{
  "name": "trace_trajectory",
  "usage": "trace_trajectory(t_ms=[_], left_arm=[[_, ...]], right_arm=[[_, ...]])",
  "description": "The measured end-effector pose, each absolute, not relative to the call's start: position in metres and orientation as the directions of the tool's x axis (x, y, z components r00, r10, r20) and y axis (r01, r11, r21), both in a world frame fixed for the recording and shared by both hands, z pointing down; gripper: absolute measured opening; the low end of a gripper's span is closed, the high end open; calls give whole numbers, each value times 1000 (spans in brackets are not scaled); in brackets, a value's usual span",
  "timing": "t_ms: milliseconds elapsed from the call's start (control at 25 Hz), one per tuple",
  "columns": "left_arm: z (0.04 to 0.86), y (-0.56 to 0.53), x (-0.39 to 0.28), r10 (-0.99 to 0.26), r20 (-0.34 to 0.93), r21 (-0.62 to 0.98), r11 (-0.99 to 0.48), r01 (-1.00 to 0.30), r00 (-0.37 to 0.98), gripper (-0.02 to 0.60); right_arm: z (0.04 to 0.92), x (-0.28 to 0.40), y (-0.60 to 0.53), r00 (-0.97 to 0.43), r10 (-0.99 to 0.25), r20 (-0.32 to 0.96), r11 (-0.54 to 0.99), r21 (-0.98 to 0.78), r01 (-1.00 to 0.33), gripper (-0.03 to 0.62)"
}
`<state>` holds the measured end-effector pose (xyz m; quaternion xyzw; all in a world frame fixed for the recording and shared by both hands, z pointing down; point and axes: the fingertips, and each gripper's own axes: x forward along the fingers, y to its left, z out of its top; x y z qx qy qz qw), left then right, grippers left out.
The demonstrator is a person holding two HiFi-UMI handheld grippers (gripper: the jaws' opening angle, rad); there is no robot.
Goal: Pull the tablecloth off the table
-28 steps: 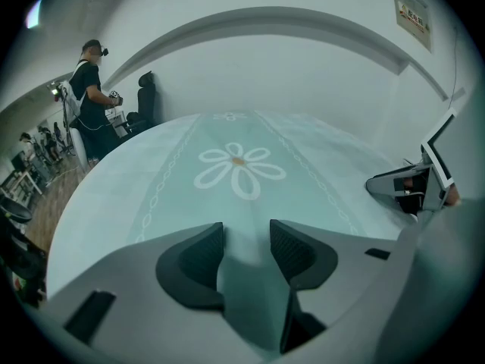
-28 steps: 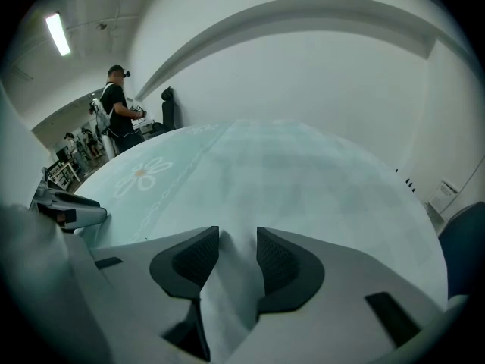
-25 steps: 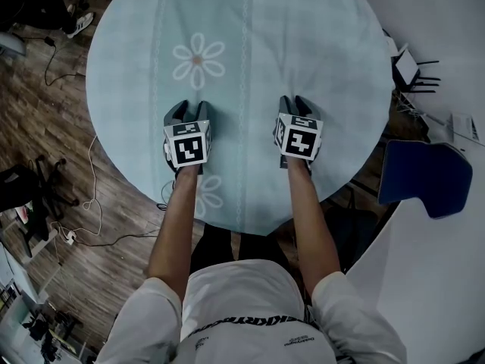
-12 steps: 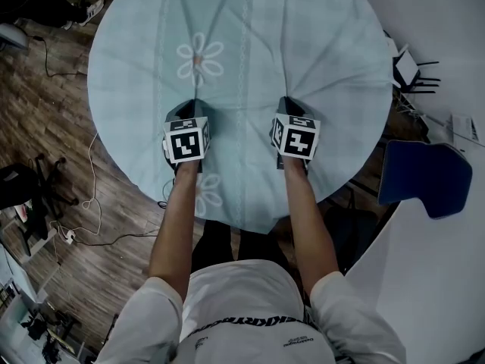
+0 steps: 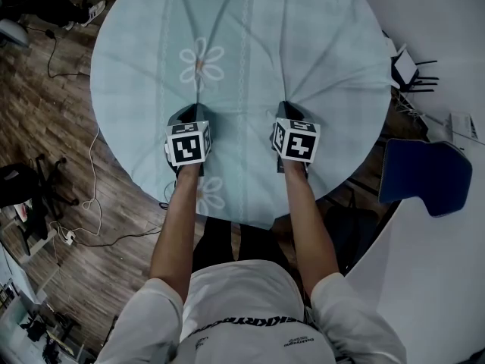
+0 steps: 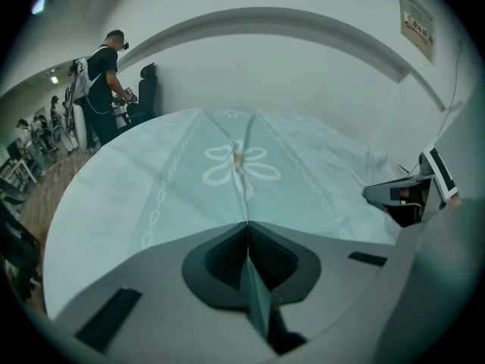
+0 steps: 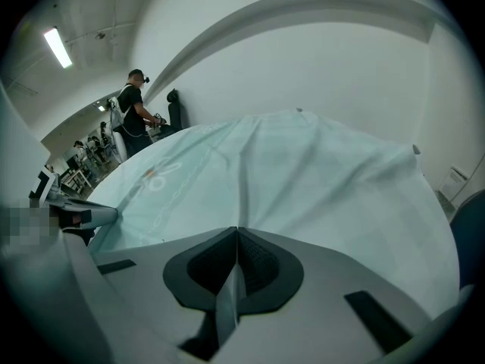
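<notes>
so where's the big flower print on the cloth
The flower print lies left of centre on the tablecloth in the head view, just beyond the left gripper.

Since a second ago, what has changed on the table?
Both the left hand-held gripper and right hand-held gripper closed, each pinching a fold of the pale blue flower-print tablecloth. Creases now fan out from both pinches. The grippers barely moved, and the cloth otherwise still lies spread out.

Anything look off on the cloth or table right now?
Only the tablecloth: creases fan out across it from two pinched-up folds, one in the left claw, one in the right claw, both shut on the fabric. That fits the grip; no tear or spill shows.
</notes>
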<state>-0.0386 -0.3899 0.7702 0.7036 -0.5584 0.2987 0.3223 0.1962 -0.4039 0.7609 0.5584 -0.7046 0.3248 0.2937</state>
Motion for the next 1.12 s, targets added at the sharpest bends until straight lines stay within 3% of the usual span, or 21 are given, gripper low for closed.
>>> trace_trajectory(t_ms=[1120], left_arm=[[767, -247, -46, -562, 797, 150, -171, -974, 222, 15]], right_arm=[[758, 181, -261, -221, -554, 803, 218, -116, -969, 35]])
